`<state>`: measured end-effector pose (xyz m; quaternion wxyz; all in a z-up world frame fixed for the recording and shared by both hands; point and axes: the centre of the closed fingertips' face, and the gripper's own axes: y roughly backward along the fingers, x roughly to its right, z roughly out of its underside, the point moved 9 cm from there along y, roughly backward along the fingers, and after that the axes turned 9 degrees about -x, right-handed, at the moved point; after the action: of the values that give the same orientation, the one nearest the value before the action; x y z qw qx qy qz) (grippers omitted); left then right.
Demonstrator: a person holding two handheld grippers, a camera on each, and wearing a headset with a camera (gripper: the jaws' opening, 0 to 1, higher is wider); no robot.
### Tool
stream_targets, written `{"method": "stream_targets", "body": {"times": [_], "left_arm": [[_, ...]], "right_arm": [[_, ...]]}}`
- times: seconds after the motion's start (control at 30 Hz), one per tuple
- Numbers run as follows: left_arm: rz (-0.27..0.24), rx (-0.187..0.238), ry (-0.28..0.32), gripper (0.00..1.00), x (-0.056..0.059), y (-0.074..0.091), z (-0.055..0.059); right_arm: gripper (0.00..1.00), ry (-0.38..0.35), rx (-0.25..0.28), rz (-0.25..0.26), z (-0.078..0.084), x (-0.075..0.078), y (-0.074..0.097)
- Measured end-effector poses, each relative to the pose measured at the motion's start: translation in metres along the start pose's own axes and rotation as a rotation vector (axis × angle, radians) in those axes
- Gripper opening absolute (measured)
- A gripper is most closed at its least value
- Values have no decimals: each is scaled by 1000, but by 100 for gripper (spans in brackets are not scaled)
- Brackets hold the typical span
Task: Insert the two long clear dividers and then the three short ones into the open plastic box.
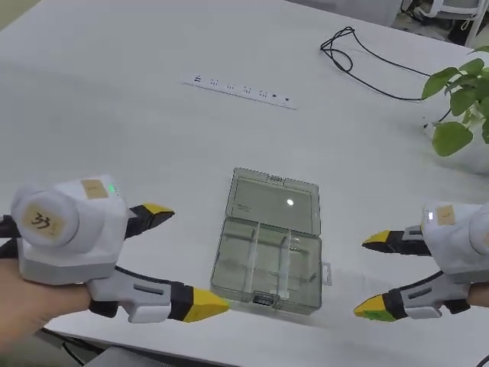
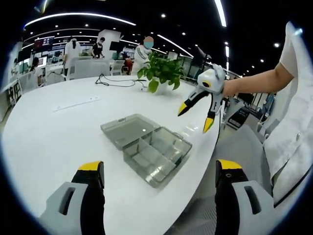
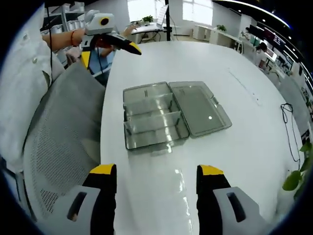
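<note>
Your left gripper hovers over the near left edge of the bench. Jaws spread wide, nothing between them. Its yellow tips point right toward the box and stop short of it, no contact. The left gripper view agrees: both jaws rise far apart at the bottom, with the box ahead of them.

Farther back, toward the middle of the bench, a white power strip lies flat at a slight angle.

The plastic box sits close to the near edge, about midway between your two grippers and touching neither. It's open, with the lid folded flat onto the bench on the far side. Inside the base, clear dividers stand upright. Two long ones show, running from the near wall to the hinge side and splitting the base into three lanes. Short cross pieces: can't tell, the plastic is too clear.

A black cable loops near the far right corner.

Your right gripper hangs at the near right edge, jaws also wide apart and empty. Its tips point left at the box, apart from it. In the right gripper view the box lies ahead of the jaws, and a grey mesh chair stands just beside the bench edge.

A green plant stands at the right edge, beyond the right gripper.
</note>
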<state>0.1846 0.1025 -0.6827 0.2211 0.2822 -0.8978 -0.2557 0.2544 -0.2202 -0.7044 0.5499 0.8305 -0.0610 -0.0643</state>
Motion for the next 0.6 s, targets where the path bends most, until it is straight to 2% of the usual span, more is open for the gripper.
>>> {"method": "stream_targets", "body": {"times": [0.07,0.4,0.6], "left_arm": [[1,-1,1,97,0,0,0],[-1,-8,3,97,-3,-2,1],[6,-12,7,97,-3,-4,2]], "right_arm": [[65,45,-39,-7,5,2,-4],[56,140,-162,-31,20,15,-30],[51,185,-206,-31,24,22,-44]]}}
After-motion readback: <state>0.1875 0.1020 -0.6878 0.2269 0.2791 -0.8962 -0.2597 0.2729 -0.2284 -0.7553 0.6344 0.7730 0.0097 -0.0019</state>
